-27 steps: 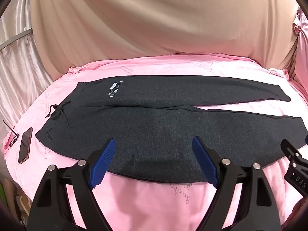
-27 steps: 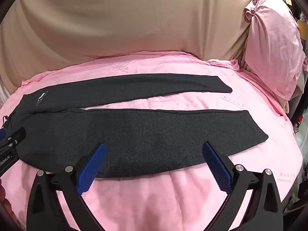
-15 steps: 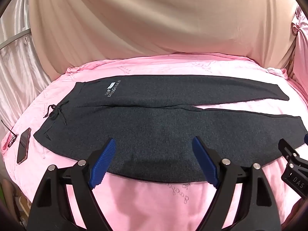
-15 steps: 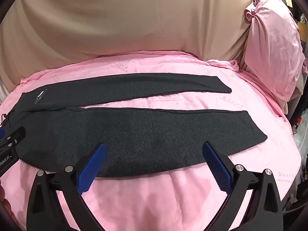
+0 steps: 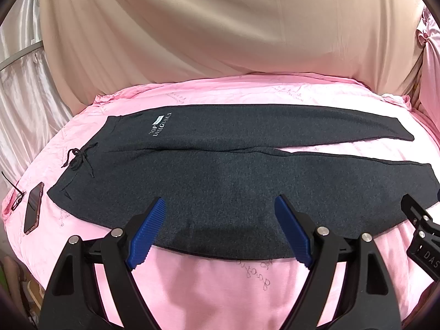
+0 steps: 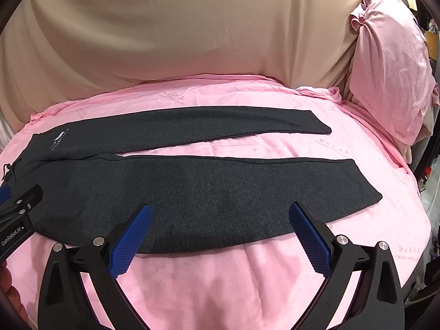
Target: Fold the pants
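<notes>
Dark grey pants (image 5: 220,170) lie flat on a pink bed (image 5: 220,288), waistband and drawstring (image 5: 78,159) at the left, both legs stretched to the right. A white logo (image 5: 161,125) marks the far hip. In the right wrist view the pants (image 6: 209,187) show their two legs spread apart, hems at the right. My left gripper (image 5: 220,211) hovers open over the near edge by the thigh, nothing between its blue pads. My right gripper (image 6: 220,214) hangs open over the near leg's front edge, also empty.
A phone (image 5: 33,209) and a pair of glasses (image 5: 15,195) lie near the bed's left edge. A pink pillow (image 6: 390,77) leans at the right. A beige drape (image 5: 220,27) hangs behind the bed. The right gripper's body (image 5: 423,236) shows at the left view's edge.
Both views have shifted slightly; the pants sit a little lower and further left in the frames. The pants lie as before and both grippers remain open.
</notes>
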Tool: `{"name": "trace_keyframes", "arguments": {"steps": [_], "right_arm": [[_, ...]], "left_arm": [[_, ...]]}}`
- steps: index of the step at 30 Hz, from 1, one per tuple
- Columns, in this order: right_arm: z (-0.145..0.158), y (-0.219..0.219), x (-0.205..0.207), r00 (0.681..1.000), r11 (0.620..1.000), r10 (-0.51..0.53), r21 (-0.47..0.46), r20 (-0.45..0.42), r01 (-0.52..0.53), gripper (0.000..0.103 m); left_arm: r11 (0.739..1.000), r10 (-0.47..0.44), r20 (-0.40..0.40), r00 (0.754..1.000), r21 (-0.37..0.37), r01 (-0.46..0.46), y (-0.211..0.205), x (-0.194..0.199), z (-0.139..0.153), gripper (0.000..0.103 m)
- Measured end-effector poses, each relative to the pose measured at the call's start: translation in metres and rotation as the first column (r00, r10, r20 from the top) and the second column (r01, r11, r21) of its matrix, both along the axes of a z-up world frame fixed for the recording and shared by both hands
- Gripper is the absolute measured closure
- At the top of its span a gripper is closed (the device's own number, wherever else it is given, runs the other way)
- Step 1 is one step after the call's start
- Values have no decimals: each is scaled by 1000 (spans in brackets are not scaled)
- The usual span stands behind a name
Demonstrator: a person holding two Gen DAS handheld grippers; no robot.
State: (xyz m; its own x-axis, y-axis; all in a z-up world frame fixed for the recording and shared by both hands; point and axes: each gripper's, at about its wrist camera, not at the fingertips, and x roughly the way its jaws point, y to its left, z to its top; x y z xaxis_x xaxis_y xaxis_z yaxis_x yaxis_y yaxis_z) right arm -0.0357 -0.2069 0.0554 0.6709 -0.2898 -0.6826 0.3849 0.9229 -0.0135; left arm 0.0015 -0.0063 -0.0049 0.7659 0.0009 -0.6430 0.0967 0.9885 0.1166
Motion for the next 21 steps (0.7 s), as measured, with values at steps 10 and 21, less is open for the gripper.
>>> {"name": "trace_keyframes", "arguments": {"steps": [10, 21], "right_arm": [[1, 6, 2, 1000, 1000, 7, -6, 0, -7, 5], [2, 7, 3, 1000, 1000, 13, -5, -1, -13, 5]], "left_arm": [[1000, 1, 0, 1000, 5, -1, -1, 1, -2, 23], [1000, 0, -3, 1000, 5, 0, -2, 1, -3, 23]]}}
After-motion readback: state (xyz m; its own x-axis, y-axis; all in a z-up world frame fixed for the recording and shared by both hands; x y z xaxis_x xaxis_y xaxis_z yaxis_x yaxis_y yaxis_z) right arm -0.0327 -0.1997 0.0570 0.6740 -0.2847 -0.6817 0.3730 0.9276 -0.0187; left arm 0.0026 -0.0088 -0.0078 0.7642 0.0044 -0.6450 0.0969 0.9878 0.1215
